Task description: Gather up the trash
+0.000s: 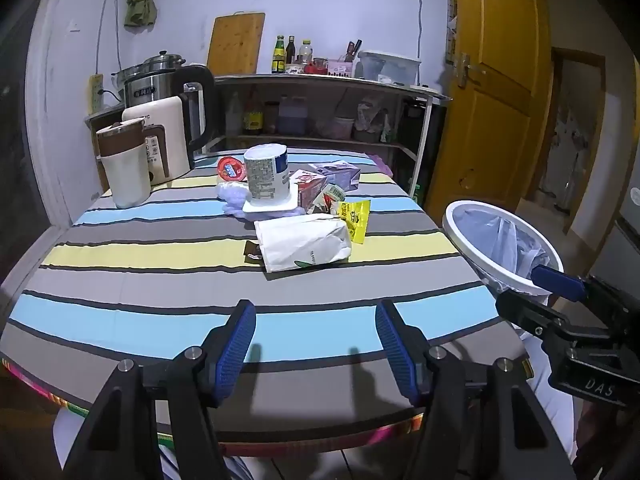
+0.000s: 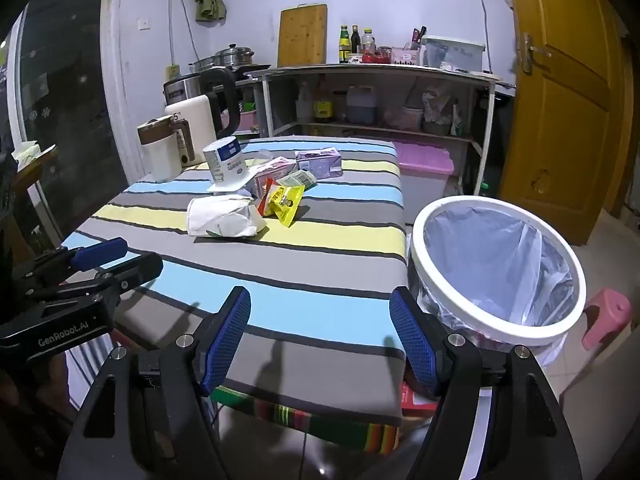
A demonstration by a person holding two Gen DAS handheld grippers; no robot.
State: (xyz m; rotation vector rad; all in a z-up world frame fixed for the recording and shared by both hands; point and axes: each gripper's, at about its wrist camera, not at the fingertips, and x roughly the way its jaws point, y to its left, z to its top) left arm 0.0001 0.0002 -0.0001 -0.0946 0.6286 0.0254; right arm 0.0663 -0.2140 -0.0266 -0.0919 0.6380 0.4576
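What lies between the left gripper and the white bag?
Only bare striped cloth between left gripper and white bag, in the left wrist view.

Cloth-covered table holding paper and plastic trash, beside a plastic bin.

The striped tablecloth [image 2: 320, 264] looks matt and woven. On it, a creased matt white paper bag [image 2: 224, 218] lies beside a glossy yellow plastic wrapper [image 2: 286, 202]. Right of the cloth, a smooth white plastic bin [image 2: 496, 320] holds a thin, shiny plastic liner [image 2: 520, 256]. Behind the cloth stand a polished metal kettle [image 1: 148, 88] and a wooden cutting board [image 2: 303, 34].
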